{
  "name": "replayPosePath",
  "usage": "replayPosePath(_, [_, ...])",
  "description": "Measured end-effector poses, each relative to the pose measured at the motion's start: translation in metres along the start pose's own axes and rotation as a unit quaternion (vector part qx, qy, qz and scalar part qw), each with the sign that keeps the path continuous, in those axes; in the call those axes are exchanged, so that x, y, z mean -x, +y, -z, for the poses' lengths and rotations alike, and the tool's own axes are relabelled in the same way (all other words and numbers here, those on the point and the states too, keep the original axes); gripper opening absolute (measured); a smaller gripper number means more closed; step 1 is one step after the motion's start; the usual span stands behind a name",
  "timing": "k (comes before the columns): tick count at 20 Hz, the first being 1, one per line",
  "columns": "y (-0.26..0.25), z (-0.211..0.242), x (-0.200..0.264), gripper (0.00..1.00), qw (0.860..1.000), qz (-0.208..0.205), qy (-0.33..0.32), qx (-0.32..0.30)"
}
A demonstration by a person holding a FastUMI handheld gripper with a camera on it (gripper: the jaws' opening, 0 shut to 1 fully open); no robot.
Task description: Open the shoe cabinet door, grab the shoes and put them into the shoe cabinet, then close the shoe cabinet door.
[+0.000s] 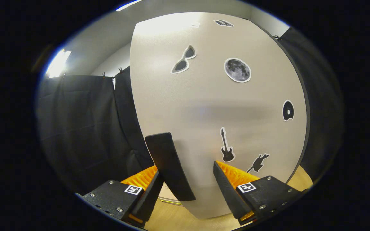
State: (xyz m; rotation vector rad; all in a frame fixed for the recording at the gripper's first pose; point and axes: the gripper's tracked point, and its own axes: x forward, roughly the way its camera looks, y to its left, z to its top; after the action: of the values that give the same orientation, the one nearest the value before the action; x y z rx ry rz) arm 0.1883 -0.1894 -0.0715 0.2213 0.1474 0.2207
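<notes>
- A pale grey shoe cabinet door (210, 106) fills the middle of the frame, from the top down to between the fingers; it stands close ahead of the gripper (188, 189).
- A dark flat handle (169, 165) stands on the door's lower left part, slanting down towards the centre bottom, and lies in the gap between the two fingers, nearer the left one.
- The jaws are spread apart, with the handle between them; whether either finger touches it cannot be told, and they do not clamp it.
- Stickers dot the door: sunglasses (183, 59) at upper centre, a moon (237, 70) to their right, a disc (288, 110) near the door's right edge, a guitar (226, 146) just above the right finger, and a small dark figure (258, 162) beside it.
- The door's left edge runs from the top centre down to the handle; its right edge curves down the right side of the frame to the right finger.
- Black cloth (82, 128) hangs to the left of the door, with open room in front of it; more dark cloth lies past the door's right edge.
- Light wooden floor (178, 218) shows at the bottom, under the door's lower edge and between the fingers.
- A bright ceiling light (57, 63) glows at upper left.
</notes>
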Motion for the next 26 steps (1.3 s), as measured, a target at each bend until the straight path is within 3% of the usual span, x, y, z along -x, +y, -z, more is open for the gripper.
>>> replayPosePath(26, [-0.0048,0.0091,-0.0076,0.94,1.000,0.013,0.027,0.011])
